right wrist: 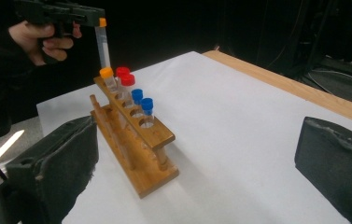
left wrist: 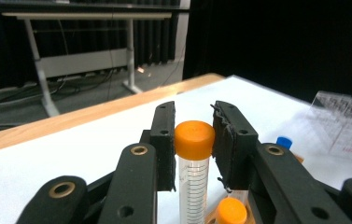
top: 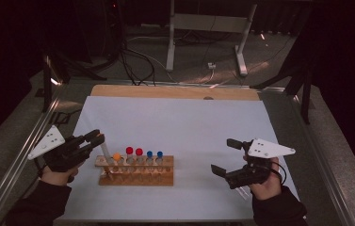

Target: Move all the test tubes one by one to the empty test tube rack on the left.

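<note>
Left gripper (top: 97,137) is pinching the orange cap of a clear tube (top: 105,155), pads tight on both sides of the cap. Tube is tilted, lower end down in the end hole of the wooden rack (top: 137,178), left side of the white sheet (top: 175,122).

Left gripper view gives what the high view can't: printed graduation marks down the clear tube (left wrist: 193,186), foam pads (left wrist: 223,140) frayed at the edges, and a second orange-capped tube (left wrist: 230,211) just below, already seated. It also catches a clear plastic box (left wrist: 346,126) off to one side.

Right gripper view shows the rack (right wrist: 136,140) side-on: two tiers on dowel posts, varnished wood, round holes. From the far end: orange, two red, two blue caps, then open holes. The left gripper (right wrist: 100,21) shows there above the rack's far end, hand (right wrist: 43,39) wrapped round the body, tube (right wrist: 102,46) hanging nearly upright.

Right gripper (top: 222,157) jaws spread wide, nothing between them, held low over the sheet right of the rack, well apart from it. Right hand (top: 264,183) grips from behind, forearm in from the near edge. Left forearm likewise, gripper angled toward the rack.

Table edge (top: 175,91) is bare light wood beyond the sheet.
</note>
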Demonstrator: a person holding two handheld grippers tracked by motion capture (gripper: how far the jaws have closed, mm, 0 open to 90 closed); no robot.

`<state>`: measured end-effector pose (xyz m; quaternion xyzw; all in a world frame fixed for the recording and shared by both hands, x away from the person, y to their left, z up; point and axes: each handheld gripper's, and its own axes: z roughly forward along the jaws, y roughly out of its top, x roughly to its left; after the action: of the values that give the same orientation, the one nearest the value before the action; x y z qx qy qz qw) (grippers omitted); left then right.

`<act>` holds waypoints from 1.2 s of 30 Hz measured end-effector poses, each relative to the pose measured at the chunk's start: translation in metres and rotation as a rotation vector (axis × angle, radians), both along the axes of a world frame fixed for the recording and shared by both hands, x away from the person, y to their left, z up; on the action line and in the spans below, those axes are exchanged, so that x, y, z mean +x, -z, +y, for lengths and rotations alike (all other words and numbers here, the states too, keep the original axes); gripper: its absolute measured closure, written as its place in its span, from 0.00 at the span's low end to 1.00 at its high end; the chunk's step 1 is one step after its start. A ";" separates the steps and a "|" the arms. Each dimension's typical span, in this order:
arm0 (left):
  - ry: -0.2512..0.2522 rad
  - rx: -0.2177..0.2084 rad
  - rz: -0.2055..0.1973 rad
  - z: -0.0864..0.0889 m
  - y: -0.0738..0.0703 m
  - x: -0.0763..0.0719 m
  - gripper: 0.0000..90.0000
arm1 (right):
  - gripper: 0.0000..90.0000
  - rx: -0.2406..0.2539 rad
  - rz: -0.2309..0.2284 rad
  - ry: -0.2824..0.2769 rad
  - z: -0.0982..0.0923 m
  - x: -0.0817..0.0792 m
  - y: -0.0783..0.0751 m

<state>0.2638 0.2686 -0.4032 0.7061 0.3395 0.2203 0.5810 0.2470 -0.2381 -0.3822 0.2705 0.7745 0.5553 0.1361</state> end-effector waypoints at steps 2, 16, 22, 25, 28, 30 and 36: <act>0.000 -0.019 -0.005 -0.001 0.005 0.000 0.80 | 0.00 0.000 0.005 0.002 0.000 0.000 0.001; -0.020 0.029 0.036 -0.011 0.048 -0.003 0.80 | 0.00 -0.004 0.009 0.002 -0.003 -0.001 0.002; -0.032 0.040 0.019 -0.012 0.061 -0.009 0.80 | 0.00 -0.003 0.008 0.001 -0.004 -0.001 0.002; -0.035 0.024 -0.005 -0.011 0.063 -0.011 0.80 | 0.00 -0.004 0.011 0.001 -0.004 -0.002 0.002; -0.029 0.025 -0.041 -0.012 0.069 -0.013 0.80 | 0.00 -0.006 0.014 -0.001 -0.004 -0.002 0.002; -0.028 0.033 -0.056 -0.012 0.069 -0.014 0.80 | 0.00 -0.008 0.017 -0.003 -0.004 -0.002 0.002; -0.028 0.033 -0.028 -0.011 0.065 -0.016 0.52 | 0.00 -0.012 0.017 -0.005 -0.004 -0.002 0.002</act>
<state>0.2474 0.2573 -0.4680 0.7079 0.3374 0.2437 0.5707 0.2447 -0.2420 -0.3839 0.2725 0.7796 0.5487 0.1298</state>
